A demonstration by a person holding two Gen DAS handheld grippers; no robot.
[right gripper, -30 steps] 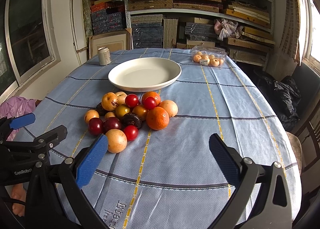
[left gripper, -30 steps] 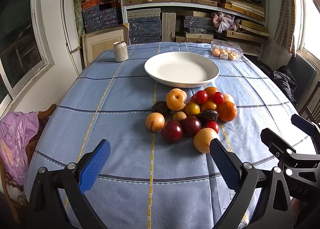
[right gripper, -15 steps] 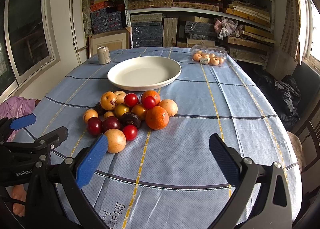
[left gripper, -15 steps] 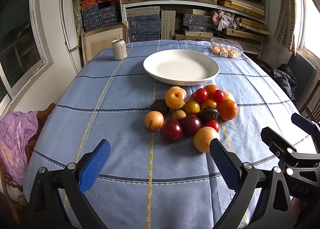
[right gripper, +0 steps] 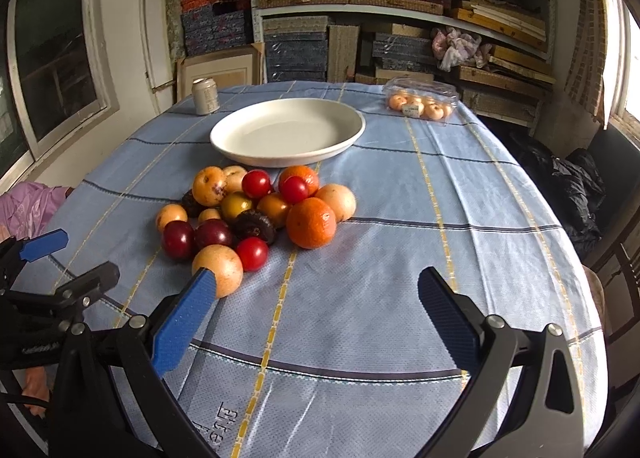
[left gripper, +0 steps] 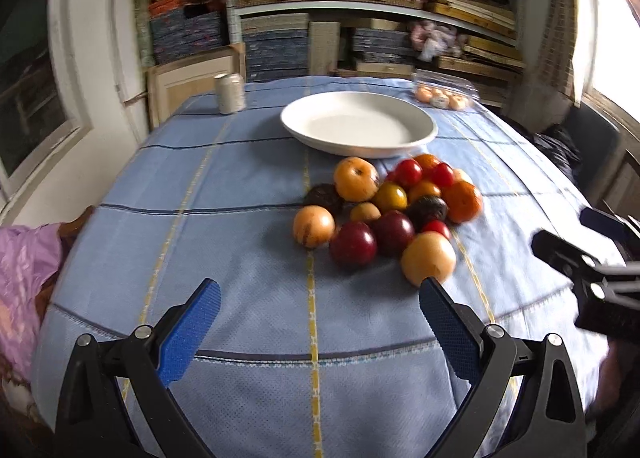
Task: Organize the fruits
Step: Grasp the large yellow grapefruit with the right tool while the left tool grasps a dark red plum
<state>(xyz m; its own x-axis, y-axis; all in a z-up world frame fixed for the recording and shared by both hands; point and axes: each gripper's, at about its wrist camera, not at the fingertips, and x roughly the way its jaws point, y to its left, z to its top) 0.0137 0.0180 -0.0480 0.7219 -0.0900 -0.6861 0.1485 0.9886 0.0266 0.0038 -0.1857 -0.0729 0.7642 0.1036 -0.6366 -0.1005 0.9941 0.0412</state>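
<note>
Since half a second ago both views sit slightly closer to the fruit pile (left gripper: 390, 209); the left view is now motion-blurred, the right view sharp. No fruit has changed place and the plate (right gripper: 348, 137) remains bare.

Left hand-held gripper (left gripper: 316, 298): fingers spread wide, nothing between them, blue ribbed pads on black frames. It hangs above bare cloth, with the pile just ahead and right of centre. A pale yellow round fruit (left gripper: 428, 258) lies just beyond its right fingertip.

Right hand-held gripper (right gripper: 316, 286): fingers likewise spread and holding nothing. The pile (right gripper: 256, 213) lies ahead and to the left; the same yellow fruit (right gripper: 220, 268) shows just past the left fingertip, contact not determinable.

Materials: the bench (right gripper: 400, 258) carries a light blue woven cloth with dark and yellow stripes. The pile is tightly packed with glossy red round fruits, two dark red smooth ones, two dull dark wrinkled ones and a dimpled orange (right gripper: 311, 222). The plate is white, shallow, oval and smooth, directly beyond the pile.

View differences: the right view resolves print on the cloth's near edge and the clear plastic box of small fruit (right gripper: 420, 101) far right. Each view catches the other gripper at its edge. A drink can (right gripper: 205, 95) stands far left.
</note>
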